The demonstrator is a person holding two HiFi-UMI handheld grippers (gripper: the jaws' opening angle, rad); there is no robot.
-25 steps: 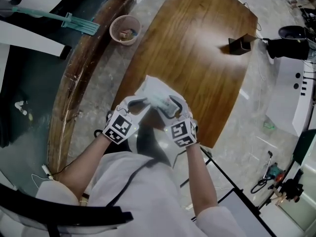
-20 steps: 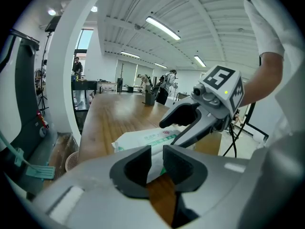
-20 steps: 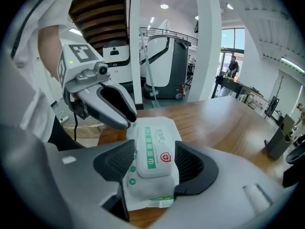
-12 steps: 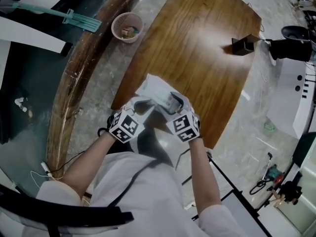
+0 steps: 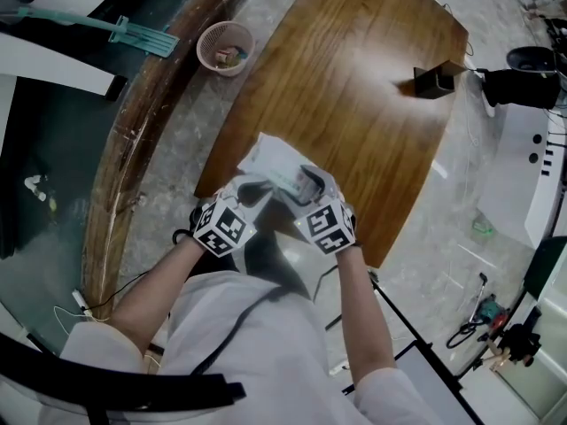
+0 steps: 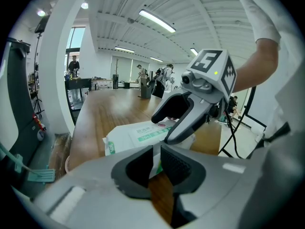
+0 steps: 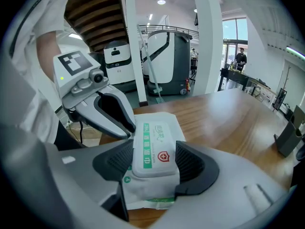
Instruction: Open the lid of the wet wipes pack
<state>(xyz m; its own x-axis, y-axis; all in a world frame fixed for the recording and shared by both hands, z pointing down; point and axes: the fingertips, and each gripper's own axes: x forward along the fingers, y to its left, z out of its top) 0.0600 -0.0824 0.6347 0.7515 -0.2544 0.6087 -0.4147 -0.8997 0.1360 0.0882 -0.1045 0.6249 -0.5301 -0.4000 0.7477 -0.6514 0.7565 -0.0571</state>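
A white wet wipes pack [image 5: 276,166] with green print lies tilted at the near edge of the wooden table [image 5: 354,87]. In the right gripper view the pack [image 7: 155,151] sits between my right gripper's [image 7: 153,163] jaws. Both pads press against the sides of its shut white lid, and the near end hangs clear of the table. My left gripper [image 6: 157,161] has its jaws almost together, with a thin white and green edge of the pack [image 6: 143,135] in the narrow gap. Its tips [image 7: 129,129] meet the lid's left edge.
A small dark box [image 5: 434,80] stands at the table's far right. On the floor to the left are a pink basket [image 5: 225,50] and a green-handled mop [image 5: 133,34]. Black equipment [image 5: 523,82] and cables stand beyond the table's right side.
My left gripper has sunk a little toward the pack. The right gripper and the pack have hardly moved.
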